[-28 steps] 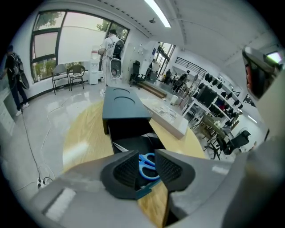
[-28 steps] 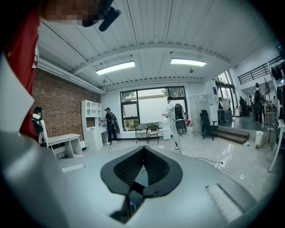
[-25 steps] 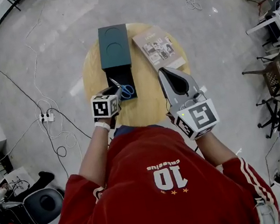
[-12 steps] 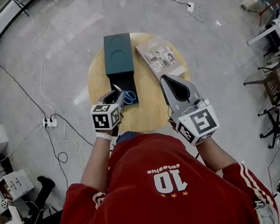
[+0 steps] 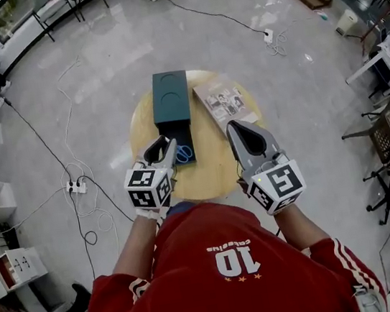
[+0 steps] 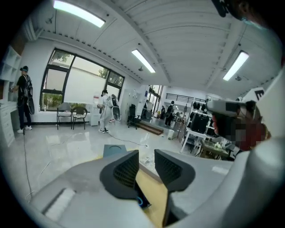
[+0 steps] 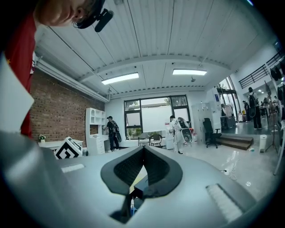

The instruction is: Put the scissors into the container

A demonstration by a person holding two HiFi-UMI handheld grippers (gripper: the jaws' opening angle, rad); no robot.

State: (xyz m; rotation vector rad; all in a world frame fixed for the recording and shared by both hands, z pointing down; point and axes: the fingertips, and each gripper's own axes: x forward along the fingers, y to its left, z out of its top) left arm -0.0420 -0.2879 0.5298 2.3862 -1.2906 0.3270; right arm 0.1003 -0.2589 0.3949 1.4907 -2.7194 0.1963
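Seen from above, a person in a red shirt (image 5: 227, 270) stands at a small round wooden table (image 5: 215, 170) on a pale grey polished floor (image 5: 82, 81). On the table lies a long dark teal rectangular container (image 5: 171, 95); its far half is covered by a lid embossed with two circles, and its near half is an open black compartment. A pair of blue-handled scissors (image 5: 184, 153) rests inside that open compartment, at its near end. To the right of the container, just beside it, lies a printed booklet with photographs on its cover (image 5: 225, 101). The left gripper (image 5: 162, 145) hovers over the near left corner of the container, close beside the scissors; its own camera shows the two dark ribbed pads parted with nothing between them, the hold let go, and a blue loop of the scissors just visible below. The right gripper (image 5: 234, 125) is held over the table to the right of the container, near the booklet; its pads are pressed together at the tips, clenched on nothing. A white power strip with trailing cables (image 5: 76, 185) lies on the floor to the left.
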